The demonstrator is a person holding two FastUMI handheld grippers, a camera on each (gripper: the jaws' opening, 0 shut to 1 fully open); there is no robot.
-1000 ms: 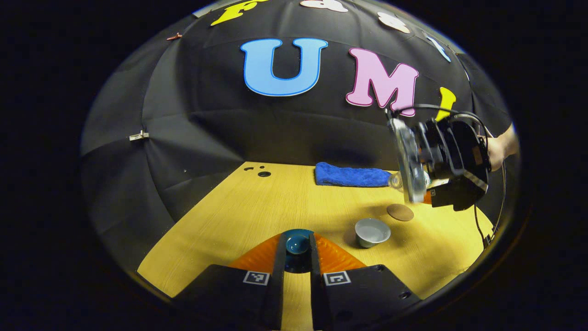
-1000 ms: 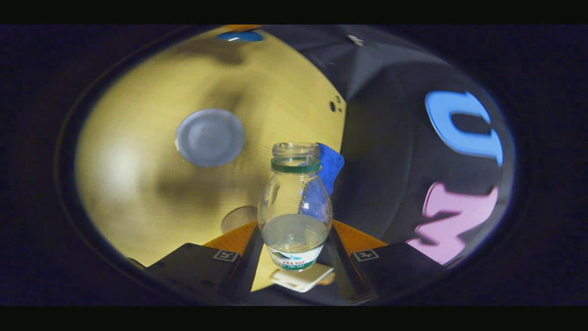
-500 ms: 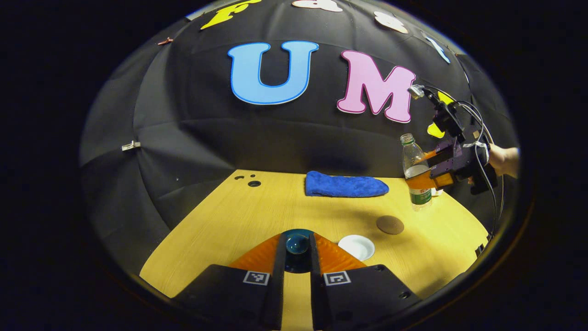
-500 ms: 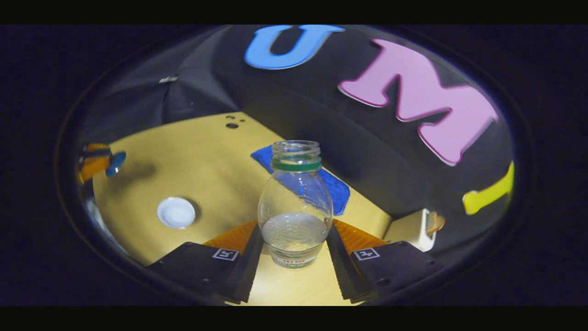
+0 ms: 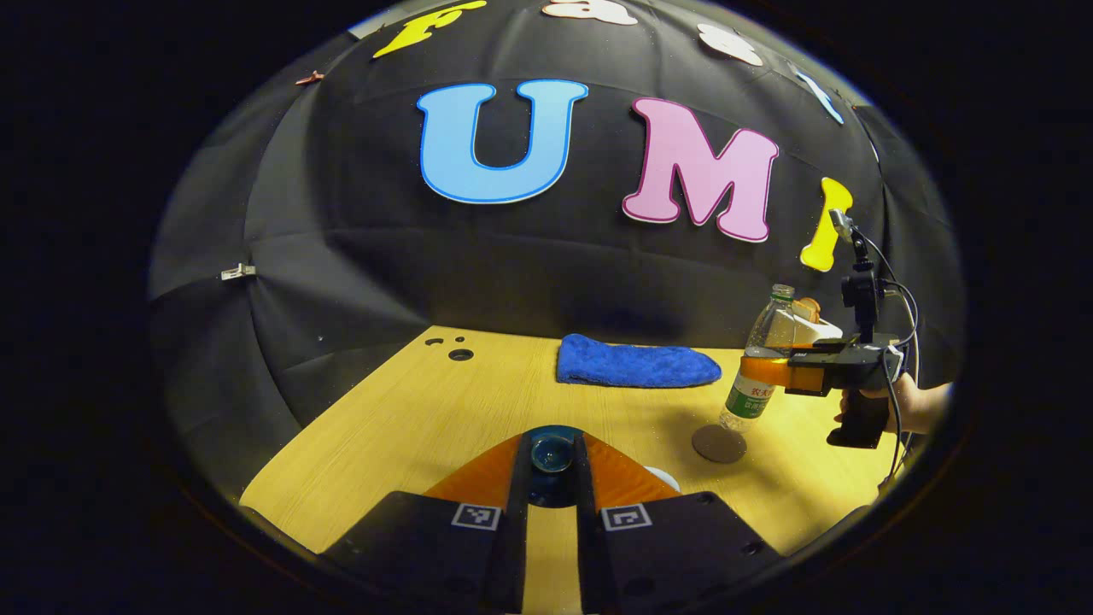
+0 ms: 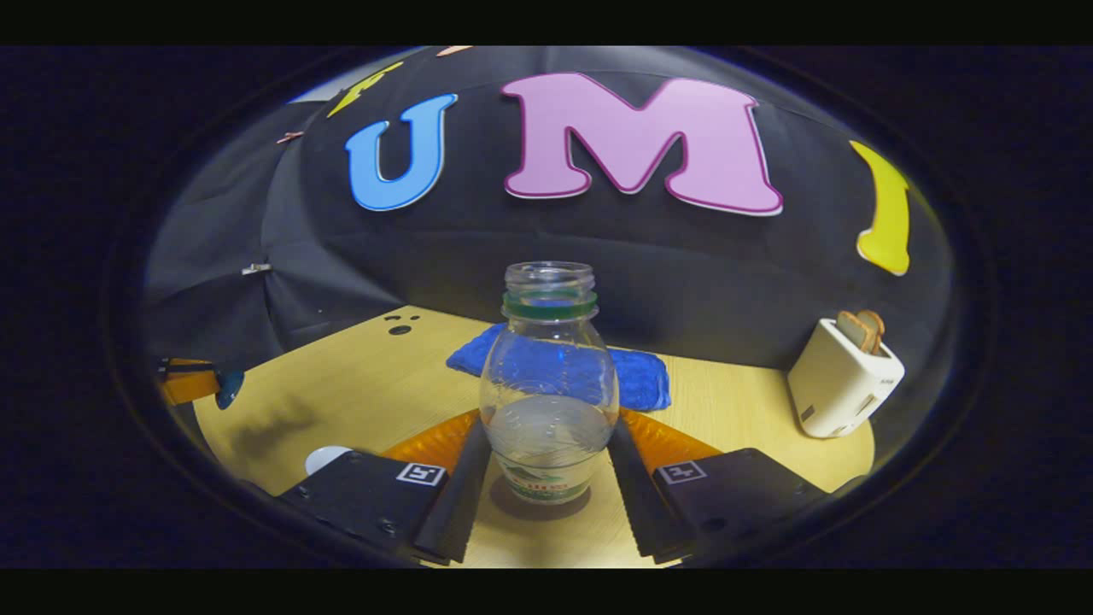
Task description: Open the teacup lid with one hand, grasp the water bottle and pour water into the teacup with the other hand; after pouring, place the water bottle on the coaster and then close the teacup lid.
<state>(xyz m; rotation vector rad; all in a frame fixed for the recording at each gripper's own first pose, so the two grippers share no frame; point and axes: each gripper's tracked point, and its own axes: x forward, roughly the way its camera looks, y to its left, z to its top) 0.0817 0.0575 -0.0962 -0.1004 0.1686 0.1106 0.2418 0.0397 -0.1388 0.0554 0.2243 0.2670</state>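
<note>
My left gripper (image 5: 551, 446) is shut on the knob of the blue teacup lid (image 5: 551, 453), held above the table. The white teacup (image 5: 663, 477) peeks out behind its right finger, uncovered; it also shows as a white rim (image 6: 327, 457) in the right gripper view. My right gripper (image 6: 548, 431) is shut on the uncapped water bottle (image 6: 548, 389), which is about a third full and nearly upright. In the left gripper view the bottle (image 5: 760, 363) leans slightly, its base at the far edge of the brown coaster (image 5: 719, 444). I cannot tell whether they touch.
A blue towel (image 5: 636, 366) lies at the back of the wooden table (image 5: 410, 427). A white toaster (image 6: 841, 376) with bread stands at the back right. A hand (image 5: 914, 408) holds the right gripper near the table's right edge.
The right gripper swung the bottle from tilted over the teacup back to upright, then carried it right and down to the coaster. The left gripper kept hold of the lid.
</note>
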